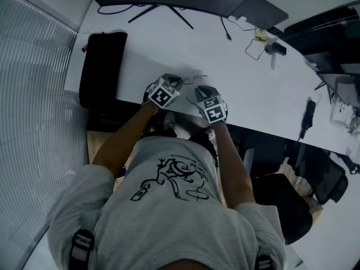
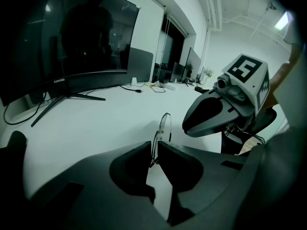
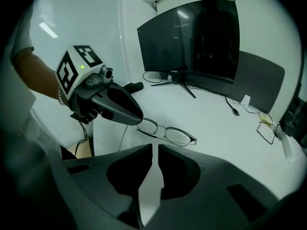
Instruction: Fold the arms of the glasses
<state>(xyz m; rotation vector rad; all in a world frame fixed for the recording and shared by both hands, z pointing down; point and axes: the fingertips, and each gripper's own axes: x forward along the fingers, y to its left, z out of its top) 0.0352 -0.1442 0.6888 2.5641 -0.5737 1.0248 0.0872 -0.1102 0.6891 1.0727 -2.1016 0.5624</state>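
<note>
The left hand-held gripper (image 2: pixel 152 152) pinches one end of the glasses (image 2: pixel 164 127), low over the white surface (image 2: pixel 96 123). The right hand-held gripper (image 3: pixel 155 150) is empty, only a crack open — next it likely must catch an arm and swing it in.

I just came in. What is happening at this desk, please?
A person at the white desk holds a gripper in each hand and is working on a pair of thin-framed glasses. The left gripper has its jaws closed on one end of the frame. The right gripper sits just short of the glasses, its jaws slightly apart with nothing between them. From these views I cannot tell whether the arms of the glasses are already folded.
</note>
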